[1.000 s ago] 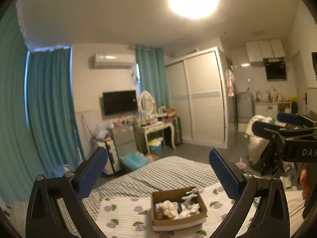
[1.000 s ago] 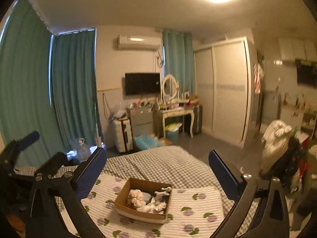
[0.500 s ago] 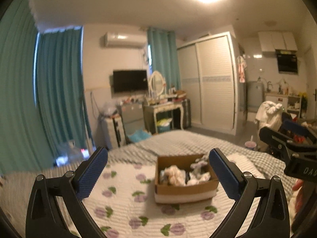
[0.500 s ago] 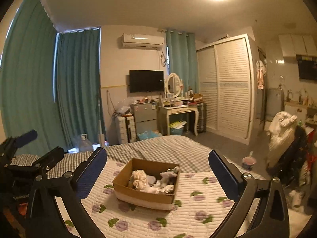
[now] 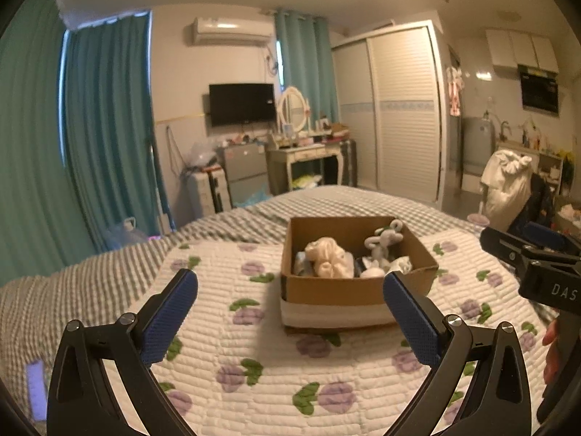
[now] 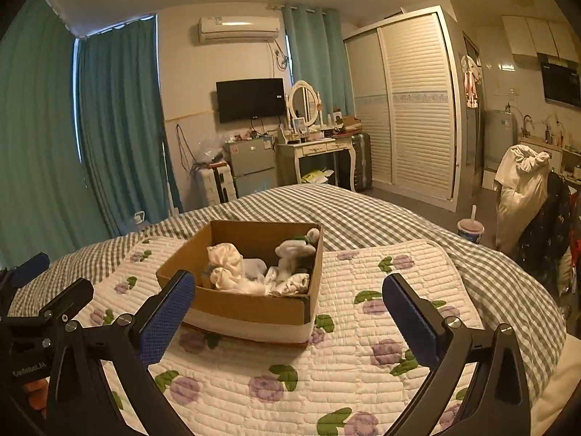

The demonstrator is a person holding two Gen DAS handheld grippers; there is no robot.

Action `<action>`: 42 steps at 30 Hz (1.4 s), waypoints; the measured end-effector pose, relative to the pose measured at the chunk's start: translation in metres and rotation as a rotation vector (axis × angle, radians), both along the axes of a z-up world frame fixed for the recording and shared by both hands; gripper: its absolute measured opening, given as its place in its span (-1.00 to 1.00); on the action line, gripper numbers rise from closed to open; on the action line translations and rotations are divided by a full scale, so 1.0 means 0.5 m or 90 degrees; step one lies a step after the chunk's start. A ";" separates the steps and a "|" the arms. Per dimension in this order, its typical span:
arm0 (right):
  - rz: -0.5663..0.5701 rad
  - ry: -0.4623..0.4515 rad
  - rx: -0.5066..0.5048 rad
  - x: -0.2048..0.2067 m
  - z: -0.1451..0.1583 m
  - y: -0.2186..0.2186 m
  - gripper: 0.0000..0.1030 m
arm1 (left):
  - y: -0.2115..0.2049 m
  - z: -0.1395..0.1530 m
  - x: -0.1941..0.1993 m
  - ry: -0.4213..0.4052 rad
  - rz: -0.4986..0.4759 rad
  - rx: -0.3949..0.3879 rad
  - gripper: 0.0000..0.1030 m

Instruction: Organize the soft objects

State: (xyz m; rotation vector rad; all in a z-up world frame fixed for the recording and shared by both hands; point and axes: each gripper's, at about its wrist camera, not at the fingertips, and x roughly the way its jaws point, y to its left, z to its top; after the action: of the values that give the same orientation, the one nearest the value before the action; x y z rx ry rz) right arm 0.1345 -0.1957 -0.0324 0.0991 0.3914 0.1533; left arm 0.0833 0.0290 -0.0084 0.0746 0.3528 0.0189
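Observation:
An open cardboard box (image 5: 348,292) sits on a quilted mat with purple flowers (image 5: 254,356) on the bed. It holds several soft items, among them a cream bundle (image 5: 328,261) and a white-grey bundle (image 5: 383,241). The box (image 6: 250,307) and its cream bundle (image 6: 225,259) also show in the right wrist view. My left gripper (image 5: 290,298) is open and empty, held above the mat just short of the box. My right gripper (image 6: 288,299) is open and empty, over the mat at the box's near right. Each gripper shows at the edge of the other's view.
The mat lies on a grey checked bedspread (image 6: 363,214). Beyond the bed stand a dressing table (image 6: 316,152), a small fridge (image 6: 250,163), teal curtains (image 6: 116,120) and a wardrobe (image 6: 417,105). A drink cup (image 6: 470,230) and a chair with clothes (image 6: 523,189) stand at the right.
Both grippers have tilted down and moved closer to the box, which now sits larger and higher in both views. Both stayed open and empty.

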 end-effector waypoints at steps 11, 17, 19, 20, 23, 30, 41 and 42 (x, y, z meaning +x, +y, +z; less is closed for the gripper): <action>-0.008 0.007 -0.005 -0.006 -0.003 -0.001 1.00 | 0.013 -0.014 0.011 0.019 0.000 -0.023 1.00; -0.002 0.000 -0.004 -0.013 0.003 0.003 1.00 | 0.012 -0.010 0.009 0.017 -0.017 -0.024 1.00; 0.000 -0.001 -0.006 -0.013 0.004 0.006 1.00 | 0.010 -0.008 0.009 0.016 -0.017 -0.024 1.00; 0.000 -0.002 -0.007 -0.014 0.004 0.007 1.00 | 0.010 -0.007 0.009 0.016 -0.017 -0.024 1.00; 0.003 0.000 -0.009 -0.013 0.004 0.010 1.00 | 0.008 -0.005 0.006 0.008 -0.011 -0.020 1.00; 0.006 0.001 -0.014 -0.013 0.004 0.015 1.00 | 0.006 -0.004 0.008 0.011 -0.012 -0.017 1.00; 0.002 0.002 -0.016 -0.014 0.003 0.011 1.00 | 0.003 -0.008 0.012 0.019 -0.014 -0.010 1.00; 0.001 0.002 -0.015 -0.014 0.003 0.010 1.00 | 0.004 -0.009 0.012 0.020 -0.015 -0.012 1.00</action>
State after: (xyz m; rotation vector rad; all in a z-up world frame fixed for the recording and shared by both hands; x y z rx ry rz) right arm 0.1276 -0.1905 -0.0310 0.0752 0.3957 0.1506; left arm 0.0893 0.0308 -0.0131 0.0612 0.3831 -0.0092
